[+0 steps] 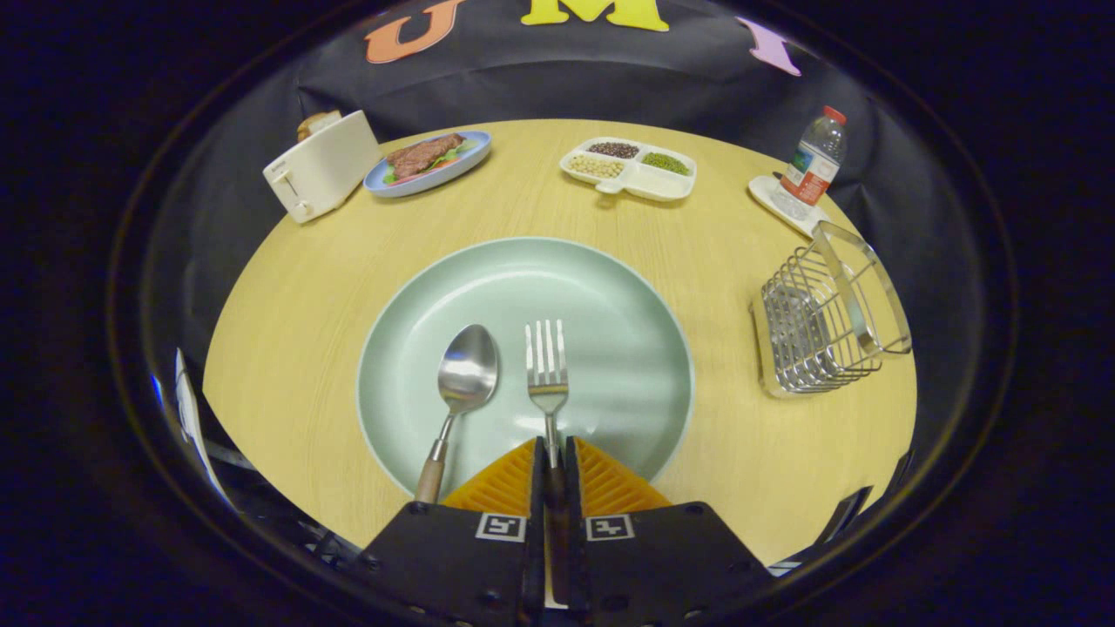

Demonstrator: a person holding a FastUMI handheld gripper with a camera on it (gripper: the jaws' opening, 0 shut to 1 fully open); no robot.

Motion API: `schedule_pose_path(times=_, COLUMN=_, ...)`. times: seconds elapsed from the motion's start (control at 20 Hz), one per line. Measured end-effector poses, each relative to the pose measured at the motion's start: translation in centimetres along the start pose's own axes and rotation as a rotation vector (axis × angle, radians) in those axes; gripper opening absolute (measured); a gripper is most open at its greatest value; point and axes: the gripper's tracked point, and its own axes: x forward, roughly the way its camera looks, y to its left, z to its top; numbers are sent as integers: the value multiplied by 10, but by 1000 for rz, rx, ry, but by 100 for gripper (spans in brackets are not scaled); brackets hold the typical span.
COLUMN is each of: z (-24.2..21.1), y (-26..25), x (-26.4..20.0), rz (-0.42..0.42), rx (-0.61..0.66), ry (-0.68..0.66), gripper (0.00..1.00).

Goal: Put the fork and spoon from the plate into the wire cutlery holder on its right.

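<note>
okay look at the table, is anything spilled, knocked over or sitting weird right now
Nothing stands out. The spoon lies flat on the plate, the gripper is shut on the fork handle, and the wire cutlery holder and water bottle stand upright.

We look from a single fisheye camera riding on the gripper point(554, 453), facing forward along its two fingers and tilted down at the table point(287, 331). We sit low and close over the plate point(601, 287), whose near rim lies just ahead of the fingers. Farther off we take in the toaster point(320, 165), tray point(629, 170), bottle point(812, 164) and holder point(823, 318), with the cloth wall point(557, 74) behind.
</note>
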Motion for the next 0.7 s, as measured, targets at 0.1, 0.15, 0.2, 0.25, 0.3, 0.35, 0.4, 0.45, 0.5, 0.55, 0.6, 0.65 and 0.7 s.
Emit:
schedule_pose_path(times=0.1, z=-3, y=-2, x=-2, rz=-12, rx=-8, ry=8, gripper=6)
schedule_pose_path(times=0.15, z=-3, y=-1, x=-2, rz=-10, rx=-16, ry=8, gripper=2)
schedule_pose_path(times=0.2, z=-1, y=0, x=-4, rz=0, rx=-24, ry=-2, gripper=2)
schedule_pose_path(times=0.25, z=0, y=0, x=-8, rz=2, rx=-22, ry=-13, gripper=2)
schedule_pose_path(times=0.3, z=2, y=-1, x=-12, rz=7, rx=-20, ry=-29, gripper=2)
schedule_pose_path(times=0.35, z=4, y=0, x=-16, rz=13, rx=-22, ry=-40, gripper=2)
schedule_pose_path(times=0.4, z=5, y=0, x=-19, rz=15, rx=-25, ry=-51, gripper=1)
schedule_pose_path(times=0.45, z=7, y=0, x=-24, rz=18, rx=-32, ry=-64, gripper=1)
schedule_pose_path(times=0.5, z=9, y=-3, x=-28, rz=7, rx=-41, ry=-75, gripper=1)
schedule_pose_path(times=0.55, z=11, y=-6, x=-34, rz=5, rx=-38, ry=-88, gripper=1)
schedule_pose_path(times=0.6, z=16, y=-4, x=-40, rz=25, rx=-18, ry=-109, gripper=0)
schedule_pose_path(times=0.65, z=22, y=-3, x=-46, rz=55, rx=-3, ry=-139, gripper=1)
schedule_pose_path(times=0.7, z=29, y=-1, x=-53, rz=89, rx=13, ry=-170, gripper=1)
